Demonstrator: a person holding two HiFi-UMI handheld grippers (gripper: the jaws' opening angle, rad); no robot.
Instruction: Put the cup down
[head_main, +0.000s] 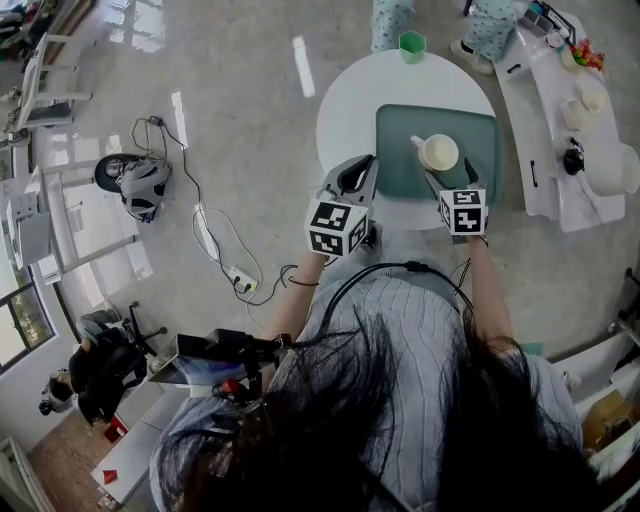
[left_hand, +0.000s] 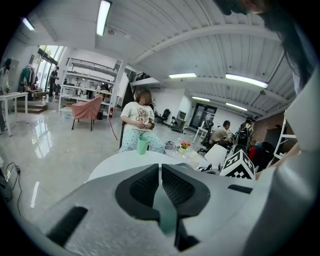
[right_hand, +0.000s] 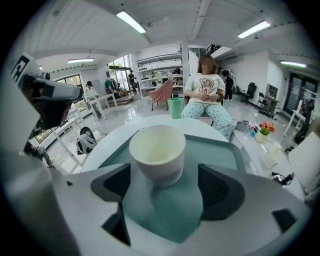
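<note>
White empty cup (right_hand: 157, 150) stands on green tray (right_hand: 225, 152) before the spread right tool (right_hand: 165, 184); left tool (left_hand: 160, 187) pressed together.

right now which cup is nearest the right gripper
The white cup on the teal tray, ahead of it; the green cup stands at the table's far edge.

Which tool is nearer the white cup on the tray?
Right. The right tool, open, is just short of the cup; the left tool, shut, is off by the tray's left edge.

Cream cup (right_hand: 157, 150), teal tray (right_hand: 220, 154)
</note>
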